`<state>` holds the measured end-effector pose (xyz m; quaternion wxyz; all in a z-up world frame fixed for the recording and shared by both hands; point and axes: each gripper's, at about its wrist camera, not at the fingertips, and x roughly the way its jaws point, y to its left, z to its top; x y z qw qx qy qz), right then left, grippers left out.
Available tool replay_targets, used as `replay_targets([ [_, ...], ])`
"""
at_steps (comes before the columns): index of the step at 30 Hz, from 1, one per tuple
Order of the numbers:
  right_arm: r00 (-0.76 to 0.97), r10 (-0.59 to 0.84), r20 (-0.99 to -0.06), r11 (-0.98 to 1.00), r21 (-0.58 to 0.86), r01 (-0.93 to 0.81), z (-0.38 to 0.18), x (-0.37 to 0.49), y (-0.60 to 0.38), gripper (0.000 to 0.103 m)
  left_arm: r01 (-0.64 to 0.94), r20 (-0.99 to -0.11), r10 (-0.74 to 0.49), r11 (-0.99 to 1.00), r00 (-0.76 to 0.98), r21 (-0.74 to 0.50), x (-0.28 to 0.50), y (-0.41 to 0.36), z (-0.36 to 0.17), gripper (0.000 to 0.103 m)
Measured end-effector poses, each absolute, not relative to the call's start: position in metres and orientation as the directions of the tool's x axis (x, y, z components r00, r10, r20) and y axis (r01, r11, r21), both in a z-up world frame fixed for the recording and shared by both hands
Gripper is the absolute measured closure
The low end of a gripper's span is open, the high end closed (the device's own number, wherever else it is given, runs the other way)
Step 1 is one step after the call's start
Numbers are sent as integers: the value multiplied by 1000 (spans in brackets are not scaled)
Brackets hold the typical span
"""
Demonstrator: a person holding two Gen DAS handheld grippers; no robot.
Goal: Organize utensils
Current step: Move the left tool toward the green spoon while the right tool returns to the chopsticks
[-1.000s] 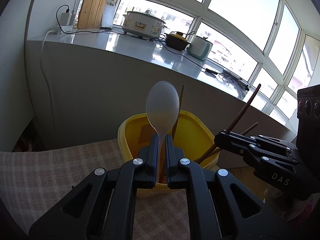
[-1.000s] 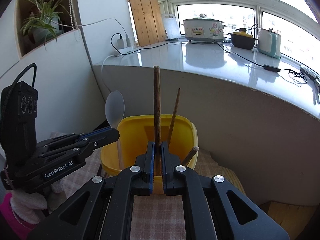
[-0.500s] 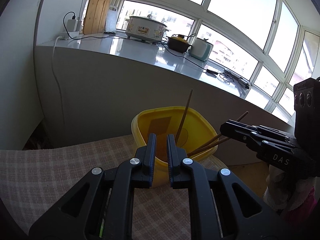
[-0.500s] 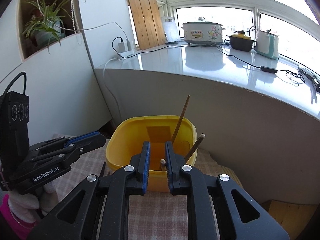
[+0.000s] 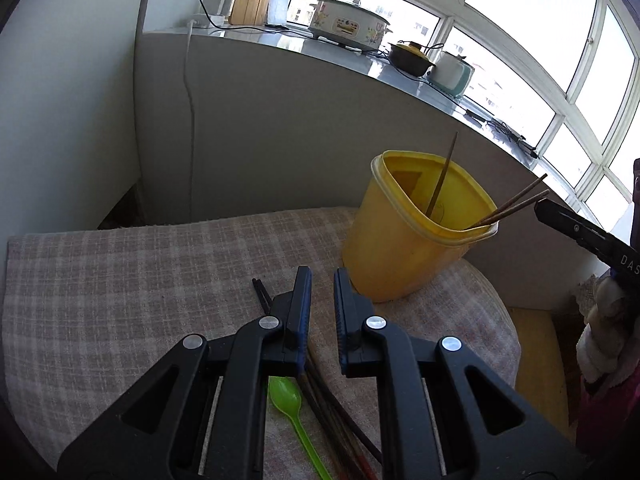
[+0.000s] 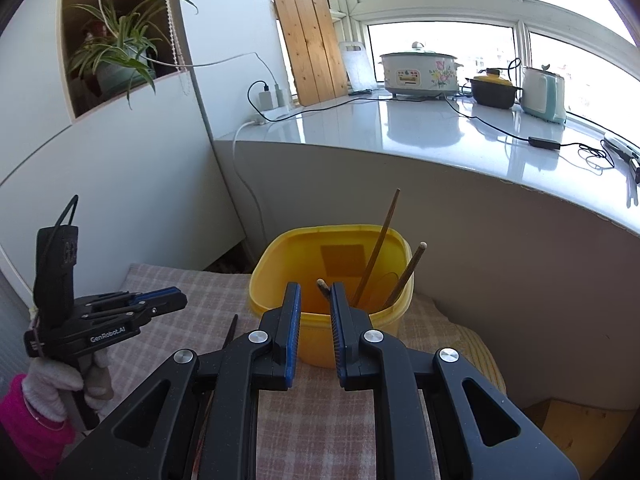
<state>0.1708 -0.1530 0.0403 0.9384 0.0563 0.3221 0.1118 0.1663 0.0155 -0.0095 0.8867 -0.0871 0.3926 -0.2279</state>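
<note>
**Both claws released by the yellow tub**

The left claw (image 5: 322,296) gapes, empty, above dark chopsticks (image 5: 332,412) and a green plastic spoon (image 5: 290,408) lying on the checked-cloth bench (image 5: 120,280). The right claw (image 6: 315,312) gapes before the yellow plastic tub (image 6: 280,288) holding brown wooden chopsticks (image 6: 376,252).

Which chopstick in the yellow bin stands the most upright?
The thin light one near the yellow bin's back. The other two are shorter or lean toward the rim.

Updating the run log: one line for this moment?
left claw: open, over green spoon | right claw: open, empty | yellow bin: three chopsticks
</note>
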Motion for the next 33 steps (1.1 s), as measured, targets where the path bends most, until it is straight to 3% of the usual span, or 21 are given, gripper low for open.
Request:
replay_targets([
  [3,752,265,-603,964,176,-199,35,165,-146,90,321,-695,-464,885,549,-337,156,20,-24,88],
  [15,671,313,-673,948,176,-265,6,159,-119,90,292,-800,-452,887,394,-357,123,18,-83,88],
  [33,510,373,-775,914,213,-345,-44,163,-81,90,308,-850,-400,903,342,-300,120,-18,-117,88],
])
